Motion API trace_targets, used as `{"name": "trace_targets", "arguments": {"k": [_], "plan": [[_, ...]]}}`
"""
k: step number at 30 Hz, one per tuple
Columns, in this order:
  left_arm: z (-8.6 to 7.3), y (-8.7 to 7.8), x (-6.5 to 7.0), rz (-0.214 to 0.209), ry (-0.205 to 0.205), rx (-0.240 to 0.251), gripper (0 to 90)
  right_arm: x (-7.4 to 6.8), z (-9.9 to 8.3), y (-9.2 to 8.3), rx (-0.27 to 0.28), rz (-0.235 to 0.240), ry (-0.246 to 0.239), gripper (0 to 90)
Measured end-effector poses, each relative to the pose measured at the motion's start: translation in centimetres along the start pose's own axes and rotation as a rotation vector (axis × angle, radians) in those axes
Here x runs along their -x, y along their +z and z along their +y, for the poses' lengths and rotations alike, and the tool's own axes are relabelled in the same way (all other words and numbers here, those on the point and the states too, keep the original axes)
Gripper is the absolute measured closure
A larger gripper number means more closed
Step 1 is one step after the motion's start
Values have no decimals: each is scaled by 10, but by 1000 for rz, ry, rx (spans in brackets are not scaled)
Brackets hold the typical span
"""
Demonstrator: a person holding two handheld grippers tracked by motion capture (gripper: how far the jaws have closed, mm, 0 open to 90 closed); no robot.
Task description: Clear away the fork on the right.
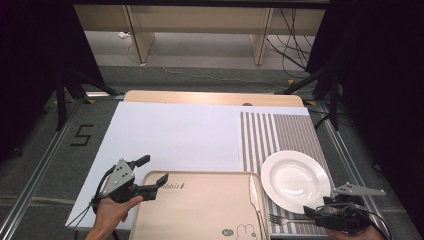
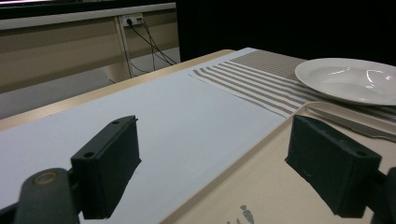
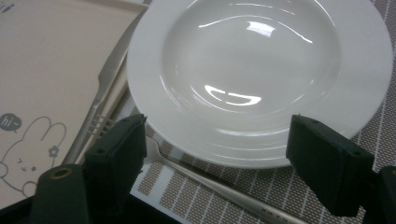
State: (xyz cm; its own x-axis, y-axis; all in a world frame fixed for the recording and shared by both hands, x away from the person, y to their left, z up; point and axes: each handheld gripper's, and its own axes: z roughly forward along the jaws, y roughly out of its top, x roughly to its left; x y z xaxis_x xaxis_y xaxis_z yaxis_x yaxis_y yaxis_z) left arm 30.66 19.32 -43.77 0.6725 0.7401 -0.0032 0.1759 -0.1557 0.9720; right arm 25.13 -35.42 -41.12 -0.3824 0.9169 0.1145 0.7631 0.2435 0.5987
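Note:
A white deep plate [image 1: 295, 180] rests on a striped placemat [image 1: 280, 135] at the right. To its left lies a beige tray [image 1: 195, 210] with a rabbit print, and a knife [image 1: 255, 200] lies along the tray's right rim. A fork [image 1: 285, 218] lies on the placemat just in front of the plate. My left gripper [image 1: 151, 172] is open over the tray's far left corner, holding nothing. My right gripper [image 1: 322, 206] is open near the plate's front edge. In the right gripper view its jaws straddle the plate [image 3: 252, 70] rim, above the fork [image 3: 210, 179].
A white sheet [image 1: 175, 135] covers the table's left and middle. The wooden table edge [image 1: 215, 97] shows at the back. Beyond it are the floor, cables and desk legs. Dark stands flank both sides of the table.

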Motion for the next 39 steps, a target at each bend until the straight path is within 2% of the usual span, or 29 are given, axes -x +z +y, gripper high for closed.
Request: {"name": "trace_targets", "arguments": {"k": [1, 2, 3, 4, 5, 7, 8, 9, 10, 12, 13, 16, 17, 18, 20, 21, 22, 24, 25, 27, 28, 29, 30, 31, 32, 33, 35, 37, 39], "plan": [[0, 0, 0, 0, 0, 0, 163, -3, -1, 0, -12, -5, 64, 214], [0, 0, 0, 0, 0, 0, 163, -2, -1, -1, -36, -15, 83, 214], [0, 0, 0, 0, 0, 0, 163, 2, -2, 1, -19, -16, 47, 214], [0, 0, 0, 0, 0, 0, 163, 3, -2, 1, -23, -14, 48, 214], [0, 0, 0, 0, -1, 1, 163, 3, -3, 1, -32, -22, 77, 214], [0, 0, 0, 0, 0, 1, 163, 6, -4, 2, -38, -21, 63, 214], [0, 0, 0, 0, 0, 1, 163, 6, -5, 2, -51, -15, 88, 214], [0, 0, 0, 0, 0, 1, 163, 7, -6, 2, -52, -18, 78, 214], [0, 0, 0, 0, 0, 1, 163, 11, -6, 3, -53, -19, 36, 214], [0, 0, 0, 0, -1, 1, 163, 8, -6, 3, -89, -34, 87, 214], [0, 0, 0, 0, 0, 1, 163, 11, -7, 4, -80, -35, 65, 214], [0, 0, 0, 1, -1, 0, 163, 14, -8, 5, -95, -39, 71, 214], [0, 0, 0, 0, -1, 0, 163, 12, -9, 5, -106, -43, 97, 214], [0, 0, 0, 0, -1, 0, 163, 14, -9, 7, -112, -50, 71, 214], [0, 0, 0, 0, -2, 0, 163, 14, -10, 8, -129, -51, 84, 214], [0, 0, 0, 1, -2, 0, 163, 15, -11, 9, -136, -50, 65, 214], [0, 0, 0, 1, -1, 0, 163, 16, -11, 9, -150, -28, 73, 215], [0, 0, 0, 1, -2, -1, 163, 13, -12, 11, -144, -81, 75, 216], [0, 0, 0, 1, -4, 0, 163, 13, -12, 12, -156, -43, 80, 216], [0, 0, 0, 0, -4, -1, 163, 14, -12, 13, -168, -42, 54, 217], [0, 0, 0, 1, -2, 0, 163, 14, -13, 15, -164, -79, 13, 217], [0, 0, 0, 1, -4, 0, 163, 12, -12, 14, -191, -43, 63, 218], [0, 0, 0, 1, -3, 0, 163, 17, -14, 16, -179, -54, -28, 218], [0, 0, 0, 1, -4, 0, 163, 14, -14, 17, -175, -74, 2, 219], [0, 0, 0, 1, -4, 0, 163, 16, -14, 17, -181, -22, 2, 220], [0, 0, 0, 1, -4, 0, 163, 14, -15, 18, -172, -20, 21, 221], [0, 0, 0, 0, -4, 0, 163, 15, -15, 20, -183, -16, -3, 222], [0, 0, 0, 1, -2, 1, 163, 11, -15, 19, -209, -21, 20, 224], [0, 0, 0, 0, -4, 0, 163, 13, -15, 23, -199, -13, -24, 226]]}}
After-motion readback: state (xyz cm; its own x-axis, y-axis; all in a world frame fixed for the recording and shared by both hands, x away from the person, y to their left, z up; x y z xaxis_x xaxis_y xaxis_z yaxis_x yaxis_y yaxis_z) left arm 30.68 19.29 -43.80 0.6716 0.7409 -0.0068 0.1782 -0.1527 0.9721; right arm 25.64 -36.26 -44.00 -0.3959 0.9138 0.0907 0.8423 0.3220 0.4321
